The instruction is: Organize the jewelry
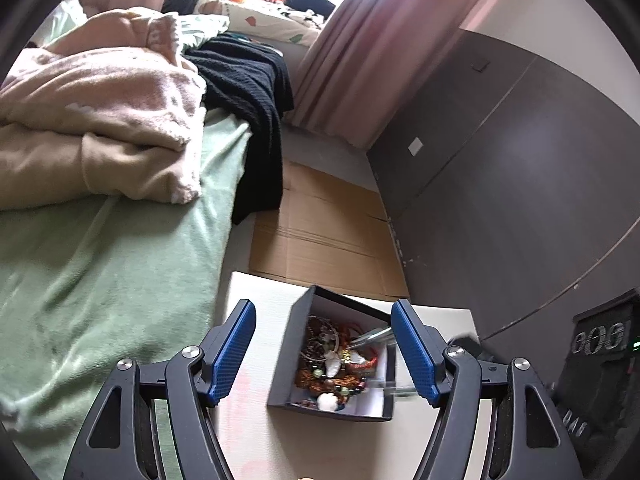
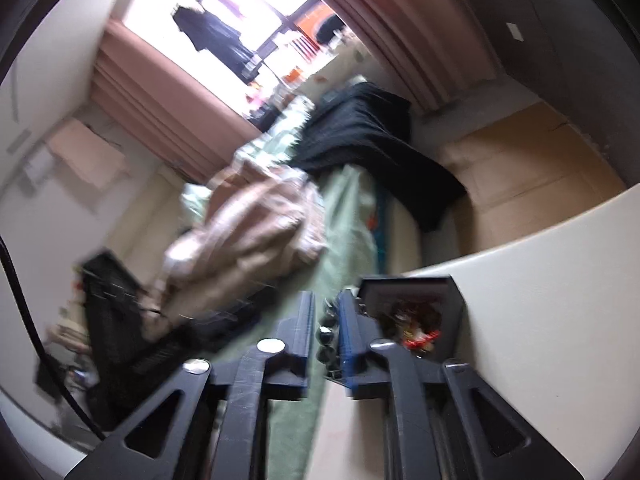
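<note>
A dark box (image 1: 291,354) with a white inside stands on a white table (image 1: 256,300) and holds a tangle of beaded jewelry (image 1: 334,364). My left gripper (image 1: 324,354) is open and empty, its blue pads on either side of the box, above it. In the blurred right wrist view, my right gripper (image 2: 325,332) is shut on a dark beaded strand (image 2: 326,336), just left of the same box (image 2: 452,304). Jewelry (image 2: 416,326) shows inside that box. A metallic object (image 1: 372,336) lies over the box's right side.
A bed with a green sheet (image 1: 100,264), a beige blanket (image 1: 92,120) and a black garment (image 1: 248,92) lies left of the table. Flat cardboard (image 1: 320,236) covers the floor beyond. A dark cabinet wall (image 1: 520,184) stands at right, pink curtains (image 1: 368,40) behind.
</note>
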### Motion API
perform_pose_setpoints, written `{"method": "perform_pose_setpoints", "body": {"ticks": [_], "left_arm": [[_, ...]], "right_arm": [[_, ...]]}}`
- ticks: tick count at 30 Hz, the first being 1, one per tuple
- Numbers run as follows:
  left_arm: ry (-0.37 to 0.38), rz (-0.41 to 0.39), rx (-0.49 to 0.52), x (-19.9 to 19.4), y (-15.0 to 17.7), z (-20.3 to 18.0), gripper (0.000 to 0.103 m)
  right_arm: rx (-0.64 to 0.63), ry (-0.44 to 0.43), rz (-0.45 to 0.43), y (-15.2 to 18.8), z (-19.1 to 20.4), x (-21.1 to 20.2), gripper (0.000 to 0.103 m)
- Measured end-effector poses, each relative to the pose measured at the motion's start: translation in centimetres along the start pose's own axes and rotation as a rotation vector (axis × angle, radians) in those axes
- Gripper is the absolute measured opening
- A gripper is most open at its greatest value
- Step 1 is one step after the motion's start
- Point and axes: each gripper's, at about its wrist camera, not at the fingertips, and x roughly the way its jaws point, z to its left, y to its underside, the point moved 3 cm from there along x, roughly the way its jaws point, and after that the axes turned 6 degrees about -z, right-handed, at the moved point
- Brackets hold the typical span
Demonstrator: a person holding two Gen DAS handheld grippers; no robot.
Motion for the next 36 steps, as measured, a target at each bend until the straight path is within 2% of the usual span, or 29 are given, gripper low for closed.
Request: {"method": "perform_pose_setpoints", "body": {"ticks": [1,2,5,9,12,14,17,19,21,26,27,28,30,34,36], "left_arm": [[-0.009,0.002,-0.002,0.0,0.0,0.3,0.071],[-0.011,0.005,-0.005,0.0,0.0,0.4,0.071],[-0.015,0.011,-0.003,-0.2,0.2,0.5,0.071],[-0.020,0.023,0.047,-0.5,0.7,-0.5,0.071],[-0.023,0.026,0.087,-0.8,1.2,-1.6,0.080],[-0.016,0.026,0.103,-1.0,1.6,-2.1,0.089],[-0.004,0.035,0.124,-1.4,2.3,-3.1,0.091],[-0.008,0.041,0.146,-1.7,2.9,-3.7,0.091],[-0.013,0.054,0.179,-2.0,3.6,-4.5,0.092],[-0.029,0.034,0.220,-3.6,4.9,-6.0,0.102],[-0.023,0.037,0.215,-3.9,5.4,-6.3,0.102],[-0.024,0.037,0.216,-4.2,5.7,-6.5,0.102],[-0.036,0.019,0.222,-4.8,6.1,-6.9,0.102],[-0.041,-0.014,0.258,-5.9,6.6,-8.2,0.102],[-0.031,-0.025,0.271,-6.4,6.8,-8.8,0.102]], "right_arm": [[0.002,0.022,0.024,0.3,-0.3,0.5,0.062],[0.009,0.057,0.030,0.5,-0.9,0.8,0.064],[0.015,0.087,0.034,0.6,-2.2,0.3,0.064],[0.027,0.121,0.024,0.5,-3.2,-1.3,0.064],[0.026,0.153,0.025,0.7,-3.8,-2.7,0.064],[0.019,0.176,0.026,0.9,-3.9,-3.7,0.064],[0.015,0.190,0.028,1.1,-4.1,-4.9,0.065],[0.004,0.203,0.028,1.2,-4.1,-5.8,0.073],[0.014,0.213,0.032,1.2,-4.3,-6.7,0.075],[0.028,0.225,0.024,0.9,-4.9,-9.0,0.075],[0.037,0.224,0.021,0.9,-5.1,-9.4,0.080],[0.041,0.231,0.018,0.9,-5.3,-9.9,0.089],[0.033,0.277,0.014,1.0,-5.6,-10.7,0.096],[0.018,0.353,0.013,1.7,-6.2,-12.1,0.097],[-0.006,0.378,0.002,2.0,-6.1,-13.0,0.103]]}}
